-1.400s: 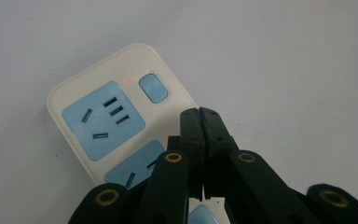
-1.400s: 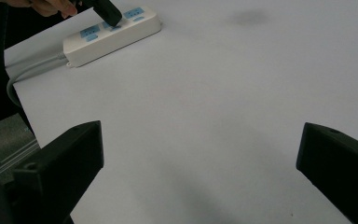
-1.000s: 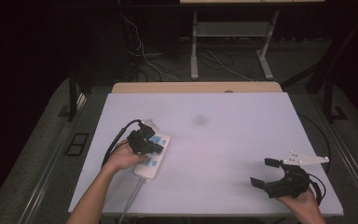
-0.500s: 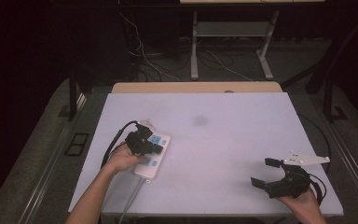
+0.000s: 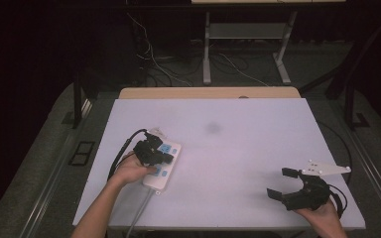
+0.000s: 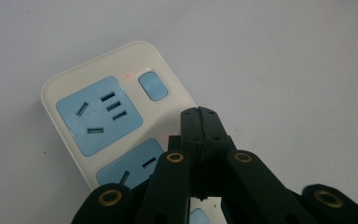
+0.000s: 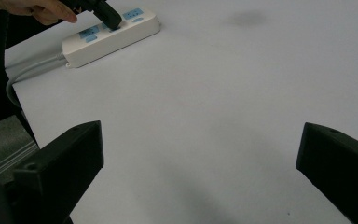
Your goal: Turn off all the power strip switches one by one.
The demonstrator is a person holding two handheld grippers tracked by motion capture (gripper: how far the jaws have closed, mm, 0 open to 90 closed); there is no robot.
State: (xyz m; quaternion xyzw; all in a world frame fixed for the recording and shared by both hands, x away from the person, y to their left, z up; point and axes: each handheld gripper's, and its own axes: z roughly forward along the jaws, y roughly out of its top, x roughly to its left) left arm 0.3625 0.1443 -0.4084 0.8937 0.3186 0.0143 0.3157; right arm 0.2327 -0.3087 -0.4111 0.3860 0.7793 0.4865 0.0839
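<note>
1. Near the table's (image 5: 238,114) left edge: white power strip (image 5: 164,163), blue sockets up.
2. Left tongs (image 6: 199,122) pressed together, empty, tips down on the strip beside a switch (image 6: 152,84).
3. Front right corner: right tongs (image 5: 279,184) spread wide, holding nothing.

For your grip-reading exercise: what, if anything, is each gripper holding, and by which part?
Nothing is held. The left gripper is shut with nothing between its jaws, tips over the power strip. The right gripper stands open above the table.

Power strip (image 5: 162,158) left, table (image 5: 238,148) middle open
</note>
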